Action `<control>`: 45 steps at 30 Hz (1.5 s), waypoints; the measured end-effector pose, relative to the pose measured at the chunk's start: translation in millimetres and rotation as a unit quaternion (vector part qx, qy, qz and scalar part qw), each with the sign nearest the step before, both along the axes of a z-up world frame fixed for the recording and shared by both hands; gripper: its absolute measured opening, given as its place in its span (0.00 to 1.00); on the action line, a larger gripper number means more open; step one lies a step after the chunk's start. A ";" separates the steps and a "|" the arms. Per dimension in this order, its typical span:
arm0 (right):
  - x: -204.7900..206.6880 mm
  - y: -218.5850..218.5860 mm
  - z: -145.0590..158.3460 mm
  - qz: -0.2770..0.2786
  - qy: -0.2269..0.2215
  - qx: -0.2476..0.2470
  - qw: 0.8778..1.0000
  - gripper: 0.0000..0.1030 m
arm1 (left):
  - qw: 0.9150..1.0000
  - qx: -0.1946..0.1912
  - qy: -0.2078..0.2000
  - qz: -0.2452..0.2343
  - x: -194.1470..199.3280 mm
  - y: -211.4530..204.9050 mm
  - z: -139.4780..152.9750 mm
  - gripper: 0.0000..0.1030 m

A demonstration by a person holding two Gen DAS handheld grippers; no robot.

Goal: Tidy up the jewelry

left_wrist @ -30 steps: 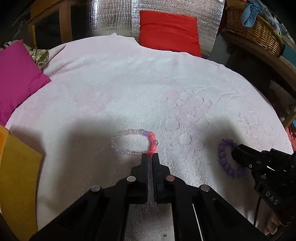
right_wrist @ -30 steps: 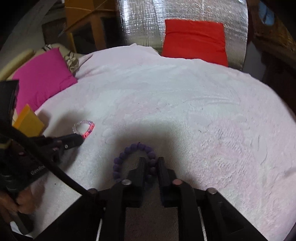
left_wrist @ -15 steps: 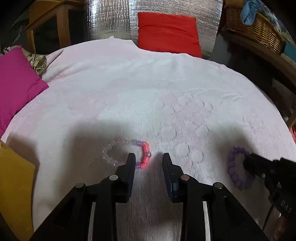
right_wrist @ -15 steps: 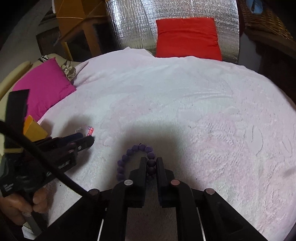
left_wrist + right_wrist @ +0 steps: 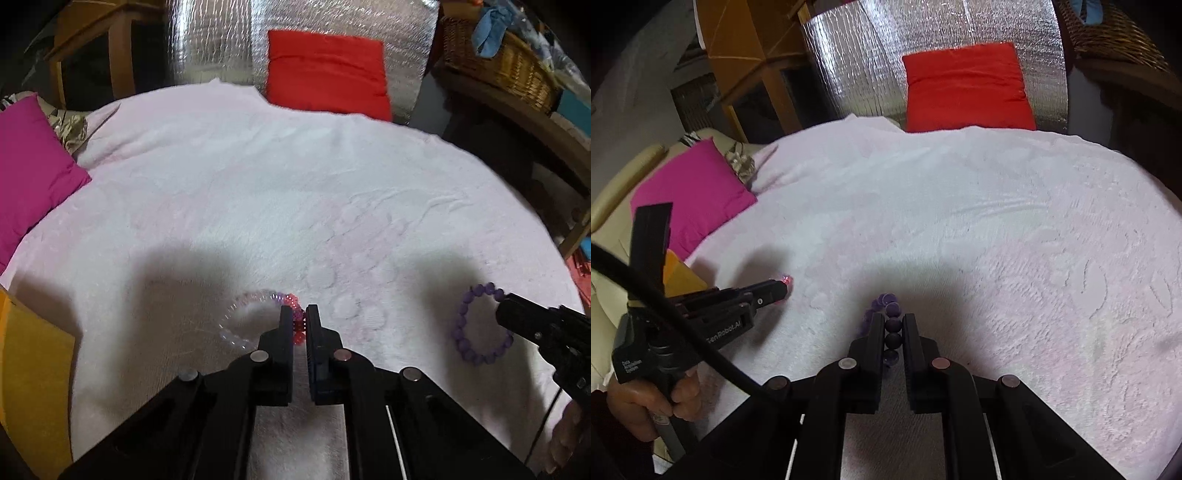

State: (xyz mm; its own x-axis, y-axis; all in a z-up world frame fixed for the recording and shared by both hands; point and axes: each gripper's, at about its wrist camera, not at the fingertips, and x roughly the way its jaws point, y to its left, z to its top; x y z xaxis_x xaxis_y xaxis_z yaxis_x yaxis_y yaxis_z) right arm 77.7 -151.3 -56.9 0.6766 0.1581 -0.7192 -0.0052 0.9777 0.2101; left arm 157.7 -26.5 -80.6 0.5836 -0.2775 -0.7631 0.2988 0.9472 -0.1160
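Pinching both bracelets: left gripper [image 5: 300, 320] clamps clear-pink bracelet [image 5: 255, 317]; right gripper [image 5: 893, 334] clamps purple bracelet [image 5: 891, 332]; red cushion [image 5: 327, 74] beyond, seemingly unobstructed.

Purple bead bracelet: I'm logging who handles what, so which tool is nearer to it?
Right. The right tool is shut on the purple bead bracelet, beads between its fingers. The left tool is off to its left, clamping the clear-and-pink bracelet.

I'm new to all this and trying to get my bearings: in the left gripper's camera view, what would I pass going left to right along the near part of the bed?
Yellow object → clear and pink bead bracelet → left gripper, closed on its pink beads → purple bead bracelet → right gripper, gripping the purple one.
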 end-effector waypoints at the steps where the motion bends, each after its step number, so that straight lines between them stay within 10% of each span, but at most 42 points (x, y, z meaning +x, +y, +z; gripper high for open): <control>1: -1.3 -1.3 2.3 0.000 -0.003 0.002 1.000 0.10 | 1.000 0.000 -0.007 -0.005 -4.1 -0.4 4.3 0.06; 25: -63.1 -47.0 53.0 0.002 -0.041 0.073 0.996 0.10 | 0.990 -0.079 -0.094 -0.072 -110.7 -19.7 79.4 0.06; 45: -77.8 10.4 73.1 0.057 -0.068 0.062 0.994 0.10 | 0.984 -0.043 -0.166 0.050 -143.1 43.0 104.3 0.06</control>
